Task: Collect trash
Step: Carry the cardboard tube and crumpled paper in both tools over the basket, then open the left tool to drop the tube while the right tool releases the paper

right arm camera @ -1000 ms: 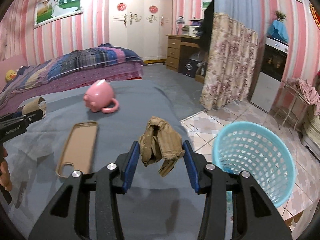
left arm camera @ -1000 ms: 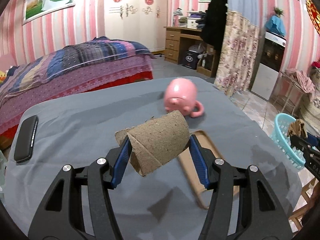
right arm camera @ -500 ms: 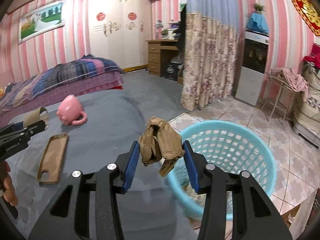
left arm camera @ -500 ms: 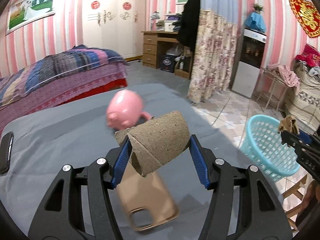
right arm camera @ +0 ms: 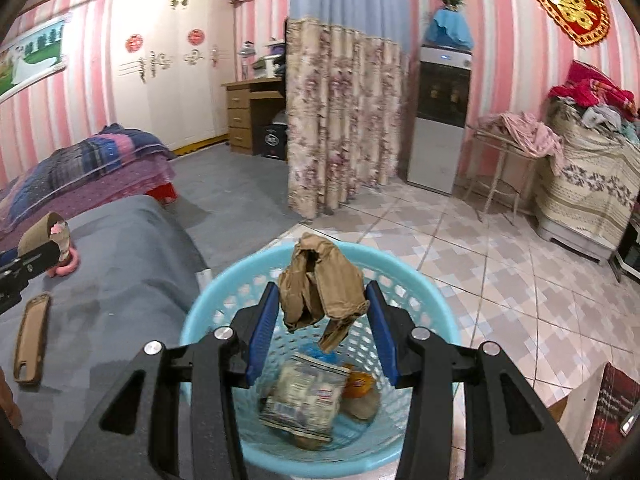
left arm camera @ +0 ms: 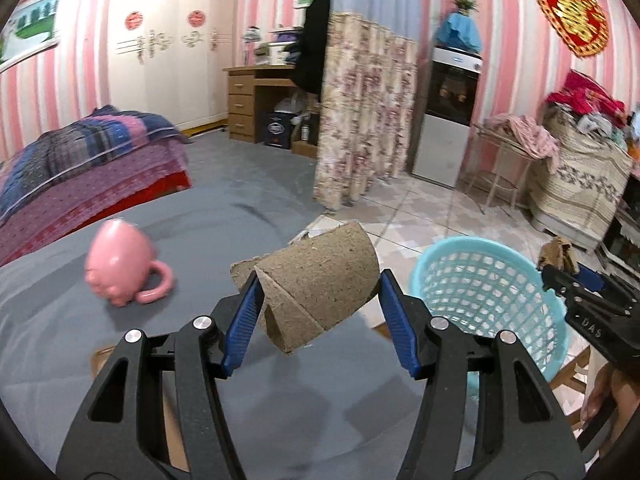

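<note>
My left gripper (left arm camera: 320, 296) is shut on a brown cardboard tube (left arm camera: 316, 292) and holds it above the grey-covered table (left arm camera: 200, 232), left of the light blue basket (left arm camera: 480, 280). My right gripper (right arm camera: 322, 304) is shut on a crumpled brown paper wad (right arm camera: 320, 284) and holds it directly over the basket (right arm camera: 224, 292), which holds wrappers and other trash (right arm camera: 308, 396). The right gripper with its wad (left arm camera: 558, 254) shows at the right edge of the left wrist view; the left gripper's tube (right arm camera: 42, 234) shows at the left of the right wrist view.
A pink pig-shaped mug (left arm camera: 120, 264) lies on the table, also in the right wrist view (right arm camera: 66, 264). A tan phone case (right arm camera: 32, 340) lies nearer the front. The basket stands on the tiled floor (right arm camera: 500, 280) past the table's right edge. A bed (left arm camera: 80, 172) is behind.
Both grippers have swung right with their loads. The right gripper moved from over the table to above the basket. The left gripper's view now takes in the basket.
</note>
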